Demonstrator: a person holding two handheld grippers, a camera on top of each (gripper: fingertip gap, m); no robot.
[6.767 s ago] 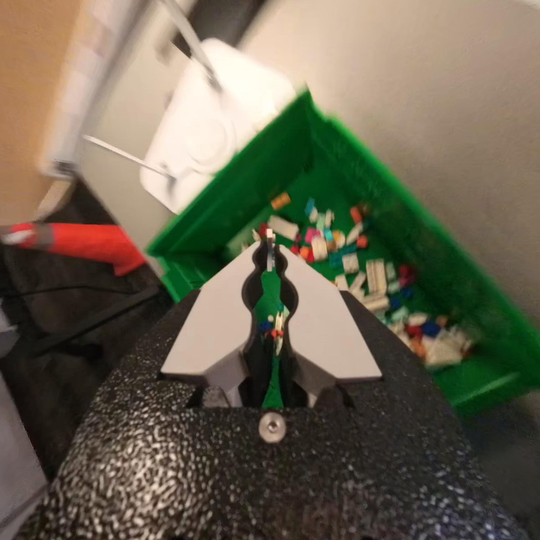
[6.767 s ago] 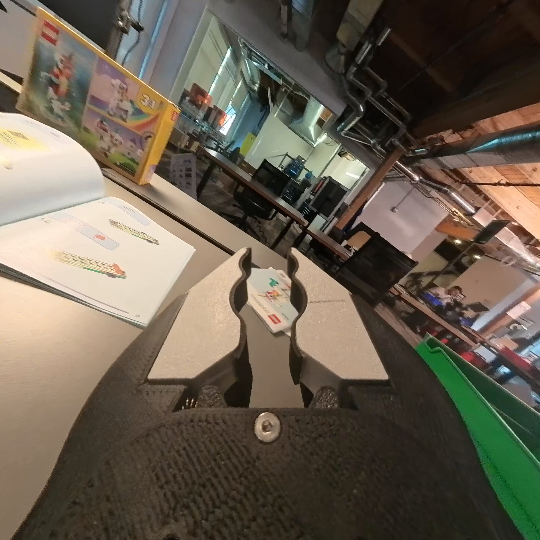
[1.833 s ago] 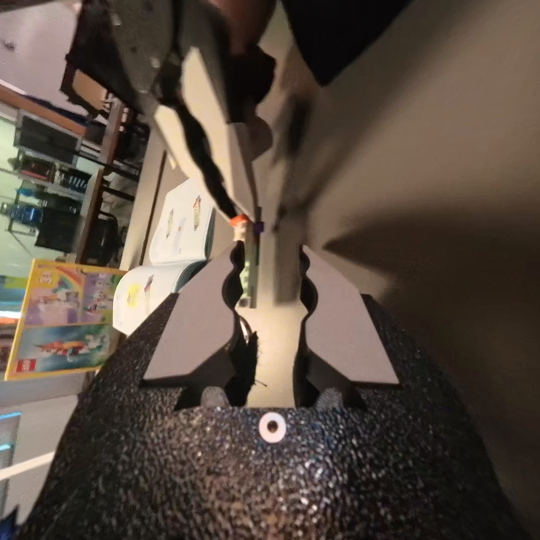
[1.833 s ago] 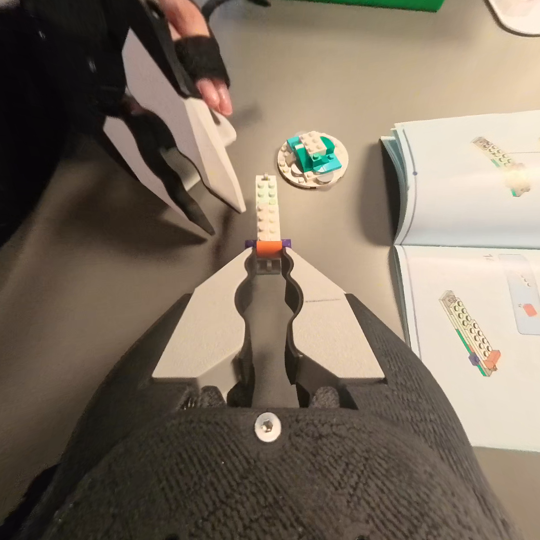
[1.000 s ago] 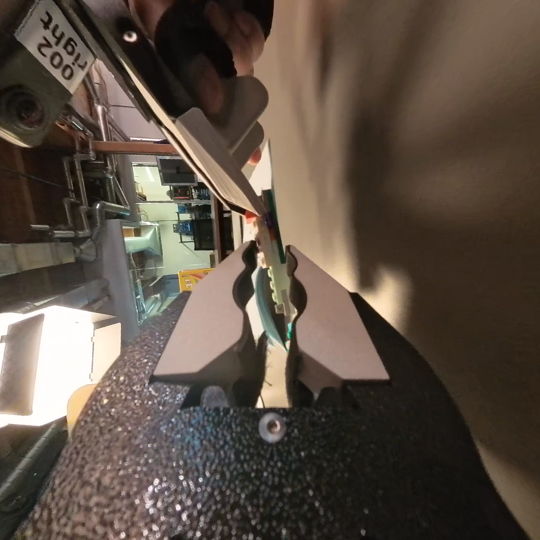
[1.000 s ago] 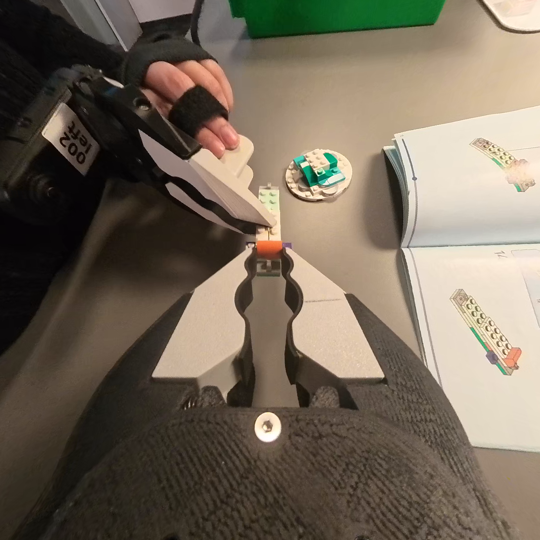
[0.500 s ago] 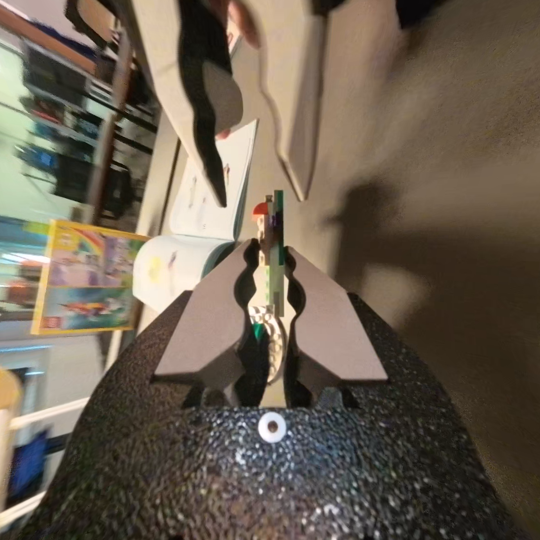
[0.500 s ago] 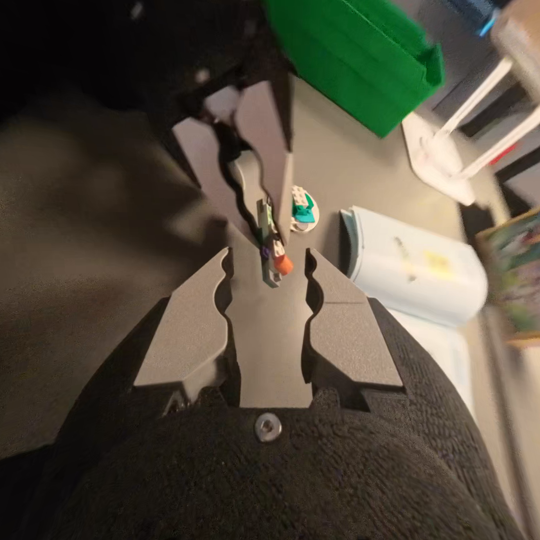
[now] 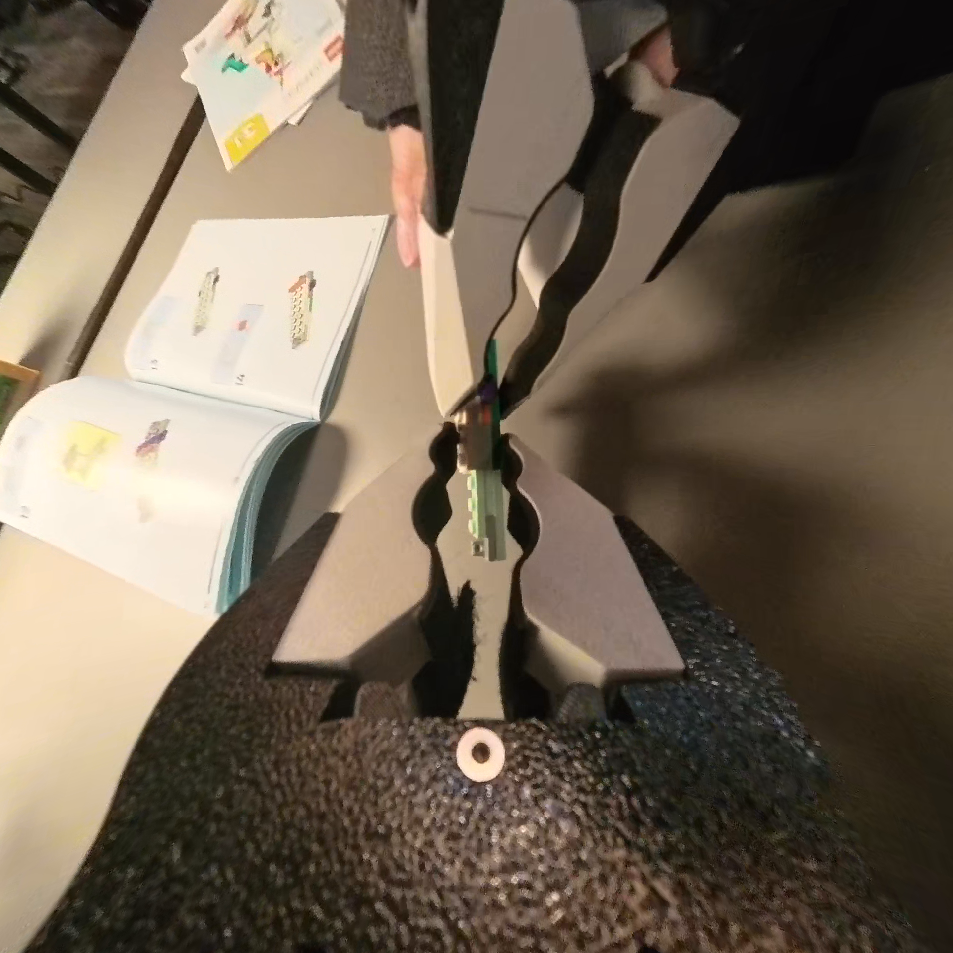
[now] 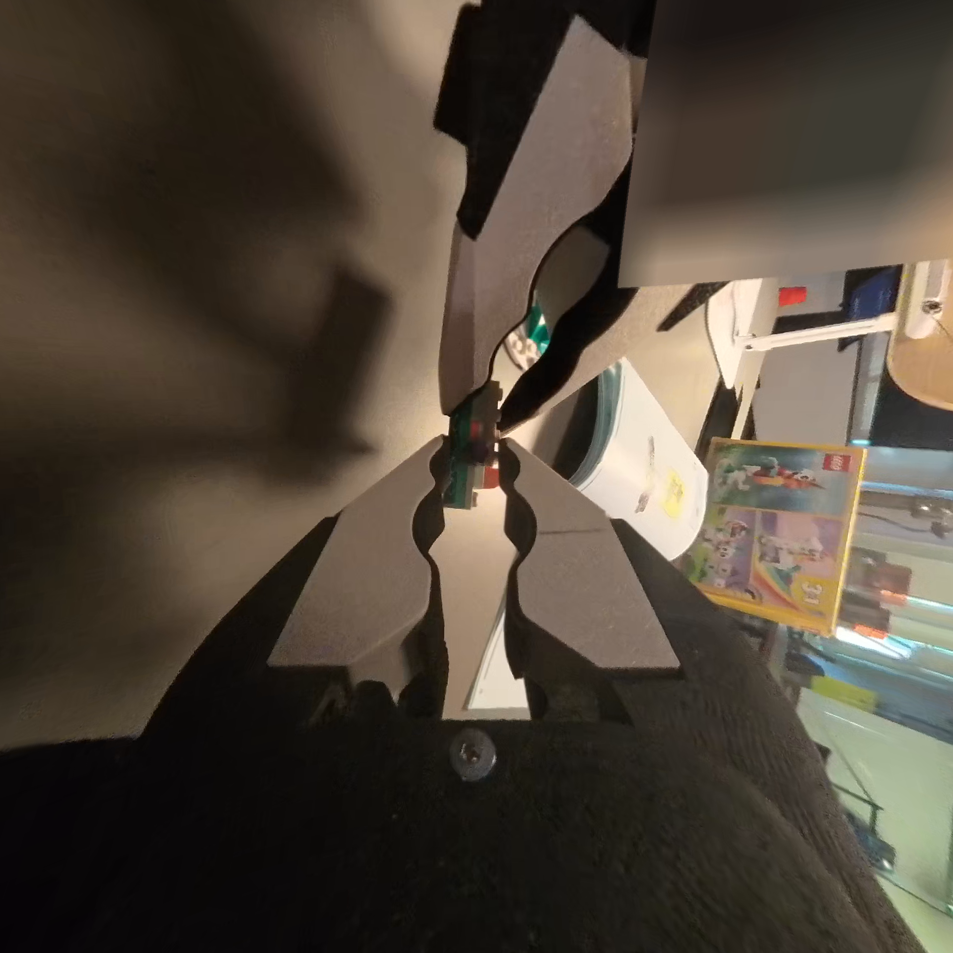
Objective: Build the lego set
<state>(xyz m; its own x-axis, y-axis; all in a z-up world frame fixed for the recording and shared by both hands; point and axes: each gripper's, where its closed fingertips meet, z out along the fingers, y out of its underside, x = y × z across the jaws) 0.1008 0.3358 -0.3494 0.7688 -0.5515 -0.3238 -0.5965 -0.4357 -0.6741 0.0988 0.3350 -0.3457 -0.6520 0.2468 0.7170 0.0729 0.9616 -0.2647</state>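
Note:
A long lego strip (image 9: 487,495) of pale green and tan plates, with a purple and an orange piece near one end, is held edge-on above the grey table (image 9: 773,464). My left gripper (image 9: 478,438) is shut on one end of it. My right gripper (image 9: 482,410) comes from the far side, tip to tip with the left, and is shut on the other end. In the right wrist view the strip (image 10: 461,485) sits between my right gripper (image 10: 473,441) fingertips, with the left gripper (image 10: 477,412) above it. A round white plate with a teal piece (image 10: 521,345) shows through the left gripper's gap.
An open instruction booklet (image 9: 232,361) lies on the table to the left, with more booklets (image 9: 263,67) beyond it. A yellow lego box (image 10: 851,541) stands past the booklet (image 10: 650,464). A white lamp base (image 10: 742,319) sits at the far side. My left and right fingertips are right by each other.
My right gripper was open half a second ago and has closed on the strip's far end. Both views have swung as the grippers turned, and the left still holds the strip.

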